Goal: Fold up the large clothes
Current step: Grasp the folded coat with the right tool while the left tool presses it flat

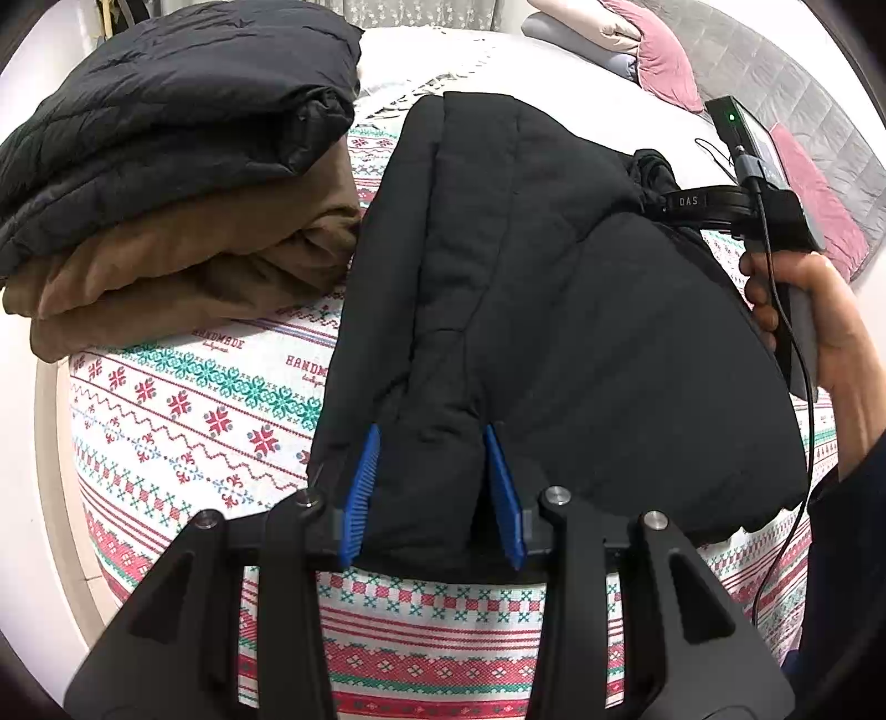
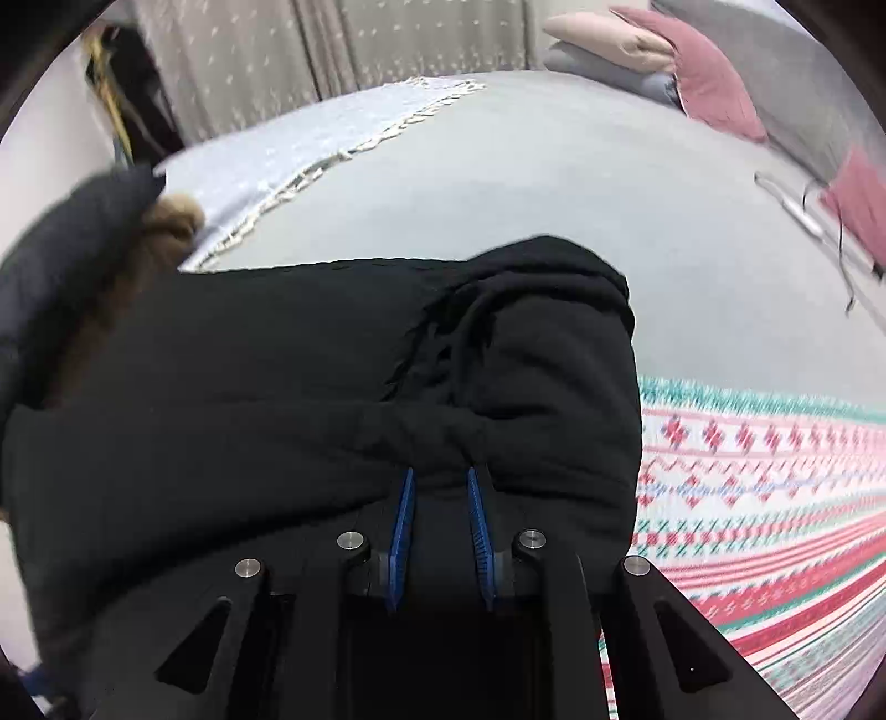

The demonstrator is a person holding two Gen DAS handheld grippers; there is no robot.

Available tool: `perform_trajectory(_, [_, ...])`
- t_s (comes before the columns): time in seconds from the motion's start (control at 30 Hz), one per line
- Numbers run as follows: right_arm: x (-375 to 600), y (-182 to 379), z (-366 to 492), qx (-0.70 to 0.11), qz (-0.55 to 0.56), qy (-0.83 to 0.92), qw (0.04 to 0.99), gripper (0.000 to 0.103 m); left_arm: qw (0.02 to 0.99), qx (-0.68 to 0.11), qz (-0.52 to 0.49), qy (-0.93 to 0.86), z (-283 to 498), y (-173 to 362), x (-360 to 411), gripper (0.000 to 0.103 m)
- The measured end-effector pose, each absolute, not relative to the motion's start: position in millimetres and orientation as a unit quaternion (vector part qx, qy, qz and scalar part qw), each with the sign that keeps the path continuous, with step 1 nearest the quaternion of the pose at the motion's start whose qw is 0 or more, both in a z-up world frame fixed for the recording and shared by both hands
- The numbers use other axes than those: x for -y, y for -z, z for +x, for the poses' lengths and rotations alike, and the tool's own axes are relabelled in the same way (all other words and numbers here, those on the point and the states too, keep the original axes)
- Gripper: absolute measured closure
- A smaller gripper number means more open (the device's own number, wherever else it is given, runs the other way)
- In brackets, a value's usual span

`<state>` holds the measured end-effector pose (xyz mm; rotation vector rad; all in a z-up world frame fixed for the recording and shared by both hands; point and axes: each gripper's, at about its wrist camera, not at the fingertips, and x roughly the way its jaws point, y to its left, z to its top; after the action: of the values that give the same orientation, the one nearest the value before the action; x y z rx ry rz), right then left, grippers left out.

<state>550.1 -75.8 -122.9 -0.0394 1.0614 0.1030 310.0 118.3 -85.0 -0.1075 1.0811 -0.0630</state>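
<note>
A black padded jacket lies partly folded on the patterned blanket in the left wrist view. My left gripper is shut on a thick fold at the jacket's near edge, its blue fingers pressing into the cloth. My right gripper shows at the jacket's far right side and is held by a hand. In the right wrist view, the right gripper is shut on a bunched fold of the black jacket, which fills the lower left.
A stack of folded clothes, a black quilted jacket on a brown garment, sits at the left on the bed. Pink and beige pillows lie at the far right. A grey bed cover stretches behind, with a cable on it.
</note>
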Motion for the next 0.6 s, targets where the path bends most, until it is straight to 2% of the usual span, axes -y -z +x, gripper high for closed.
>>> perform_trajectory(0.1, [66,105,551,-0.509,-0.033,-0.030,0.860,0.081,0.853,-0.518,-0.063,0.032,311,85,-123,0.061])
perform_trajectory(0.27, [-18,73,524,-0.468,-0.060,-0.171,0.865,0.081,0.852,-0.517,-0.069,0.034,312,84,-128,0.060])
perform_trajectory(0.4, [-83,97,535,-0.475,-0.140,-0.169,0.852,0.081,0.853,-0.515,-0.073,0.035,312,83,-132,0.060])
perform_trajectory(0.6, [-91,148,562,-0.510,-0.107,-0.152,0.840,0.083,0.852,-0.516,-0.079,0.035,314,81,-138,0.060])
